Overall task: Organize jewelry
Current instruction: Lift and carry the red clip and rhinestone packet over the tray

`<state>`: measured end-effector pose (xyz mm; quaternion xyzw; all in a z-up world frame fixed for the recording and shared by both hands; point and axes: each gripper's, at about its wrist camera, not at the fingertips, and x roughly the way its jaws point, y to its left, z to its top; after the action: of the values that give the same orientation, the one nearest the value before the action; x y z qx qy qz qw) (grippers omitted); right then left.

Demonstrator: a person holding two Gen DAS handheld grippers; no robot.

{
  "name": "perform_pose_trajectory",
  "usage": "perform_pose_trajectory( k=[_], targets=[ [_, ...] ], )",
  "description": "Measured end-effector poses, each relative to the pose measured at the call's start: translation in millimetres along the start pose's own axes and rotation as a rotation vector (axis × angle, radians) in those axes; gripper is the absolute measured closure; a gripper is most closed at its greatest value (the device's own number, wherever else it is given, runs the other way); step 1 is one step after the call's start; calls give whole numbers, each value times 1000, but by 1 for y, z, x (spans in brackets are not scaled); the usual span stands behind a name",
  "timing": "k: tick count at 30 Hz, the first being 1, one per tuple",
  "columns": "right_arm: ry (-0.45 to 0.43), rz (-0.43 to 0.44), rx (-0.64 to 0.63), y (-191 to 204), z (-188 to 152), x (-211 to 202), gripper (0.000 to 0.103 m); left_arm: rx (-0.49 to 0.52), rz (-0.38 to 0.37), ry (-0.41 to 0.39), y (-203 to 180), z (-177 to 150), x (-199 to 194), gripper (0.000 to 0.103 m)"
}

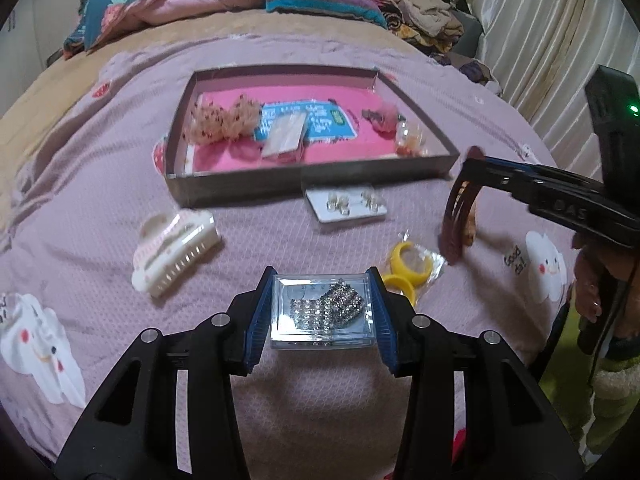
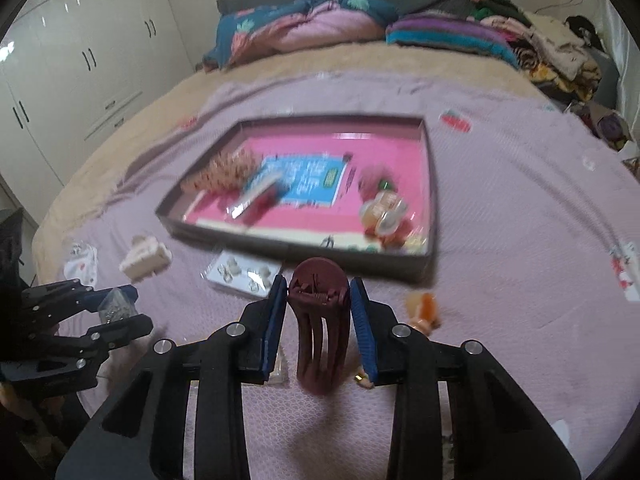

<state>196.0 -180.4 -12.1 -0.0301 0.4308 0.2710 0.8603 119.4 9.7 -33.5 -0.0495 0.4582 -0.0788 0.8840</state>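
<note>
Left wrist view: left tongs (image 1: 322,306) clamped on the clear box (image 1: 323,312), right tongs (image 2: 319,322) clamped on the brown clip (image 2: 320,320); the tray (image 1: 312,168) lies straight ahead of both.

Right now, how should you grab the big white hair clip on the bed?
Come from above and close the tongs across the white hair clip on its long smooth sides near the hinge. It lies flat, teeth toward the camera, with bare blanket around it.

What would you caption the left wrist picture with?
Left gripper holds a clear box of rhinestone jewelry above the bedspread, tray ahead.
</note>
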Motion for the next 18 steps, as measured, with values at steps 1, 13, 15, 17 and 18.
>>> perform_pose_trajectory(
  k=[1,13,15,17,18],
  targets=[
    [-12,-1,0,-1,2,-4,72,-2,1,-6,0,3,-2,67],
    [-139,-4,-35,2,37,-51,72,23,29,-97,-6,47,-33,67],
    [-154,-4,-35,2,42,-55,72,22,27,-118,-7,55,-37,67],
    [-166,-14,-33,1,45,-59,72,17,18,-131,-6,62,-37,67],
    [-168,-18,-28,0,48,-60,72,17,13,-134,-6,64,-37,67]
  ],
)
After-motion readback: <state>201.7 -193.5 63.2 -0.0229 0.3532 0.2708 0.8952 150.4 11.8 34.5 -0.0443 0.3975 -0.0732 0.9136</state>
